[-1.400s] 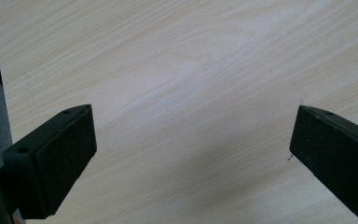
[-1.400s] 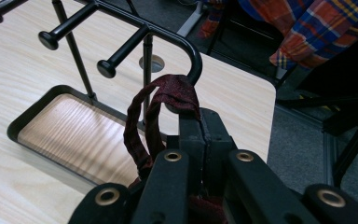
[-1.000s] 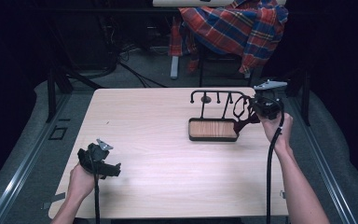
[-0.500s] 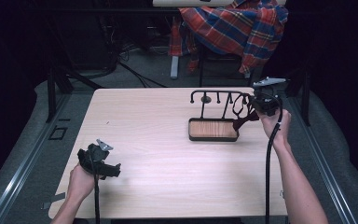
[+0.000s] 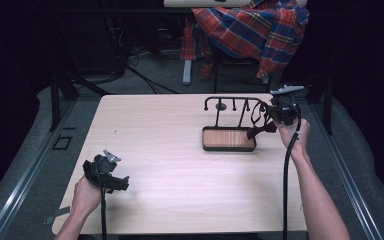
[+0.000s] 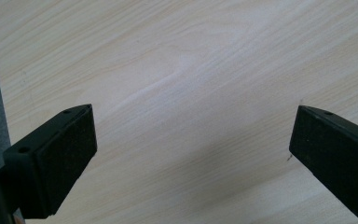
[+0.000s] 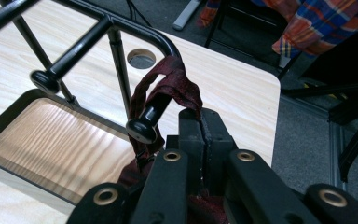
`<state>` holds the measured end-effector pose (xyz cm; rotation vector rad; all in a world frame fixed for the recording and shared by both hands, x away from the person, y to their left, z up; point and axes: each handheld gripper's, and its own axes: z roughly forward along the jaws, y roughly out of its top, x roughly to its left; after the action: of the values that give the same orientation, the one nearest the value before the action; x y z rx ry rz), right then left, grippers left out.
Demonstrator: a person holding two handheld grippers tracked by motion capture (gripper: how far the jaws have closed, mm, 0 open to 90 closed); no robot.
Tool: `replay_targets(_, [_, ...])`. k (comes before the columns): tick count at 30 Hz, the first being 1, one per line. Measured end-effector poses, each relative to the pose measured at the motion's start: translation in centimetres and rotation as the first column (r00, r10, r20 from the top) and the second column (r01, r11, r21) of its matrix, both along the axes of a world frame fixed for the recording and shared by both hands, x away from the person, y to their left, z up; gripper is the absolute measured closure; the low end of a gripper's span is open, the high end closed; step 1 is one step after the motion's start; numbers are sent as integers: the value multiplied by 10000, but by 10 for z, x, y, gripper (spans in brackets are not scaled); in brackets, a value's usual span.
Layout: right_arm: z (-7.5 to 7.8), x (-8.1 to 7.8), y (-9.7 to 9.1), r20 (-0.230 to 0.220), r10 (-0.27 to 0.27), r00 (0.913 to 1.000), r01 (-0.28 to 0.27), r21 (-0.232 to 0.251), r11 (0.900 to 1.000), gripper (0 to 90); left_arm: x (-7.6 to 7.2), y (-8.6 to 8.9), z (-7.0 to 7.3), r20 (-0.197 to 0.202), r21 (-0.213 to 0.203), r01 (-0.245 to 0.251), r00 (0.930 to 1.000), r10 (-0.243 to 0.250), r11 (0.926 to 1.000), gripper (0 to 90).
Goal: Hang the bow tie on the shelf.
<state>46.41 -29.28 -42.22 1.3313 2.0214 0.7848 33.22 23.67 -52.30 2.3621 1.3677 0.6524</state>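
Note:
A black metal rack (image 5: 231,99) with pegs stands over a wooden tray (image 5: 228,138) at the table's right. My right gripper (image 5: 274,118) is at the rack's right end, shut on a dark red bow tie (image 5: 261,130). In the right gripper view the tie's strap (image 7: 170,86) loops over a knobbed peg (image 7: 142,127) just ahead of the closed right gripper (image 7: 200,117). My left gripper (image 5: 121,182) rests low near the table's front left corner. In its own view the left gripper (image 6: 191,140) stands open over bare wood.
A plaid cloth (image 5: 250,30) hangs over a chair behind the table. A round cable hole (image 7: 141,57) lies in the tabletop behind the rack. The table's right edge (image 7: 272,116) runs close to my right gripper, with dark floor and frame legs beyond.
My right gripper has shifted slightly left and down beside the rack with the bow tie. The left gripper has stayed still.

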Motion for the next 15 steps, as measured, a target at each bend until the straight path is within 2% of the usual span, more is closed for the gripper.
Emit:
replay_targets(5, [-4,1,0,-62,36,10000,-34,211,9998,886,0,-1,1,32,20,40,10000,-40,10000,9])
replay_targets(9, [-5,1,1,-186,88,9998,-85,171,9998,885,0,0,0,-11,12,14,10000,-14,10000,9])
replay_targets(15, [-7,0,0,-141,154,9998,-147,488,9987,884,0,-1,0,32,29,40,10000,-40,10000,10])
